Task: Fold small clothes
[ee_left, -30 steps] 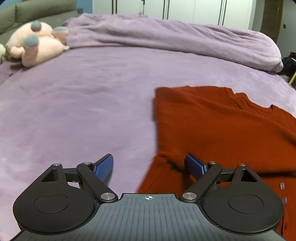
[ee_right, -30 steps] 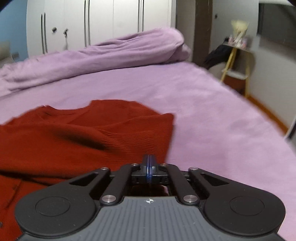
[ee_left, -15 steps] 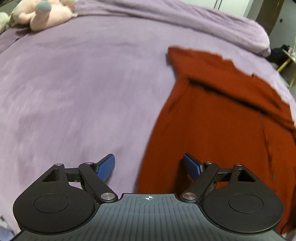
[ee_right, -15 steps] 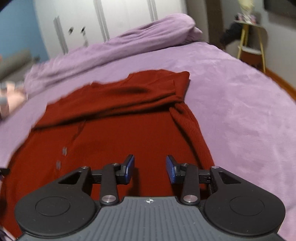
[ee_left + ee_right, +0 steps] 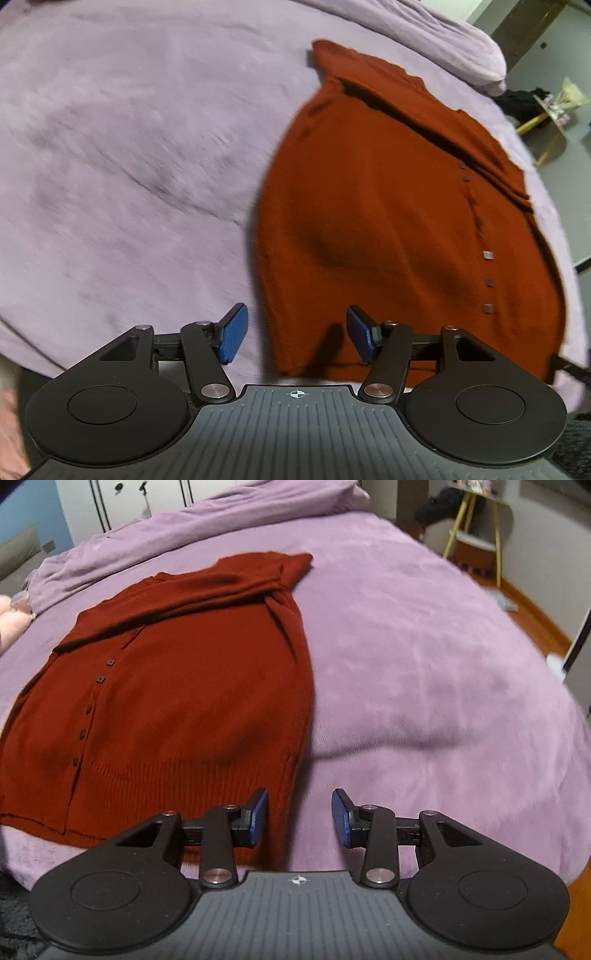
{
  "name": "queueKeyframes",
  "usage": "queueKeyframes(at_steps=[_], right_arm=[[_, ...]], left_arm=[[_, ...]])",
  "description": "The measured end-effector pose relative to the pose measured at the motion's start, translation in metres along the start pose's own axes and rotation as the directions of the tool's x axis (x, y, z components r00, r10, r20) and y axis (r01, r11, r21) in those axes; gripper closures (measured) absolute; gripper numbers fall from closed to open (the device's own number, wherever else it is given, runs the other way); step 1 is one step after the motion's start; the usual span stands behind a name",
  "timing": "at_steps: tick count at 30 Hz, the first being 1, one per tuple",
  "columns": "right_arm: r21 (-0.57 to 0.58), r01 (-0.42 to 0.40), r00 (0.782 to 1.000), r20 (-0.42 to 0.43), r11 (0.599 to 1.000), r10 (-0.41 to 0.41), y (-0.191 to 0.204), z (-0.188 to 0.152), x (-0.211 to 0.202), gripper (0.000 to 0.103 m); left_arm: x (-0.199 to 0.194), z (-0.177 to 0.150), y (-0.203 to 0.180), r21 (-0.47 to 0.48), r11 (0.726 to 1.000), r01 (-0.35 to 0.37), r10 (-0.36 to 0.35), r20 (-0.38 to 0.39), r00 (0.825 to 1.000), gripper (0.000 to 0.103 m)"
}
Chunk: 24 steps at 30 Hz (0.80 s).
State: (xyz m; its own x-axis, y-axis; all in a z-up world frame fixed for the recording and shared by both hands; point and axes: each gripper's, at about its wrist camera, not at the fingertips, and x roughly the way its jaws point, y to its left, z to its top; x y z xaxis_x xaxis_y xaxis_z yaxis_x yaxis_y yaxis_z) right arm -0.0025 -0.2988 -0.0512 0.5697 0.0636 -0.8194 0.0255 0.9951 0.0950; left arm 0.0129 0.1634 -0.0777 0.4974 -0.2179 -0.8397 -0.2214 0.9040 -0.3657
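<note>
Rust-red knit cardigan (image 5: 388,206) lies flat on the lilac bed cover (image 5: 129,147), button row (image 5: 90,709) up, top part folded over toward the far end. Left claw (image 5: 295,338) over the hem's left corner, jaws closing, corner between the blue pads (image 5: 232,336), pads not pressing yet. Right claw (image 5: 299,818) at the hem's right corner, jaws apart, released; cardigan edge sits just under the left pad, nothing gripped. Bunched duvet (image 5: 207,520) beyond.

Rust-red ribbed cardigan (image 5: 192,686) with small dark buttons (image 5: 99,679) ahead of the blue-padded black hand-held gripper (image 5: 299,818); plain lilac bed cover (image 5: 424,672).
</note>
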Motion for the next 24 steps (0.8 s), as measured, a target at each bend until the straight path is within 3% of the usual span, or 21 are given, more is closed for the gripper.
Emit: queueKeyframes(at_steps=[3, 5, 7, 10, 14, 18, 21, 24], right_arm=[[0.087, -0.068, 0.997, -0.029, 0.994, 0.071, -0.009, -0.003, 0.005, 0.067], [0.141, -0.109, 0.992, -0.045, 0.984, 0.116, -0.014, -0.003, 0.008, 0.075], [0.154, -0.140, 0.987, -0.052, 0.978, 0.149, -0.015, -0.004, 0.011, 0.083], [0.144, -0.146, 0.985, -0.074, 0.979, 0.158, -0.015, -0.003, 0.017, 0.093], [0.202, -0.206, 0.970, -0.089, 0.958, 0.227, -0.020, 0.002, 0.020, 0.097], [0.377, -0.358, 0.918, -0.027, 0.854, 0.397, -0.039, 0.013, 0.020, 0.098], [0.447, -0.447, 0.879, 0.060, 0.775, 0.472, -0.046, 0.034, 0.019, 0.098], [0.428, -0.467, 0.878, 0.120, 0.773, 0.464, -0.039, 0.064, 0.025, 0.098]], left_arm=[[0.004, 0.001, 0.001, -0.024, 1.000, -0.001, 0.001, -0.008, 1.000, 0.051], [0.003, 0.003, 0.003, -0.036, 0.999, 0.010, -0.011, -0.020, 1.000, 0.072], [0.002, 0.002, 0.006, -0.055, 0.998, 0.043, -0.046, -0.048, 0.998, 0.084], [0.010, 0.003, 0.012, -0.076, 0.996, 0.054, -0.060, -0.081, 0.995, 0.088], [0.009, 0.008, 0.014, -0.094, 0.992, 0.083, -0.090, -0.072, 0.993, 0.096], [-0.007, 0.021, 0.007, -0.100, 0.984, 0.148, -0.150, -0.010, 0.989, 0.096], [-0.026, 0.044, 0.000, -0.120, 0.967, 0.224, -0.214, 0.084, 0.973, 0.096], [-0.030, 0.075, -0.011, -0.115, 0.963, 0.244, -0.224, 0.160, 0.961, 0.096]])
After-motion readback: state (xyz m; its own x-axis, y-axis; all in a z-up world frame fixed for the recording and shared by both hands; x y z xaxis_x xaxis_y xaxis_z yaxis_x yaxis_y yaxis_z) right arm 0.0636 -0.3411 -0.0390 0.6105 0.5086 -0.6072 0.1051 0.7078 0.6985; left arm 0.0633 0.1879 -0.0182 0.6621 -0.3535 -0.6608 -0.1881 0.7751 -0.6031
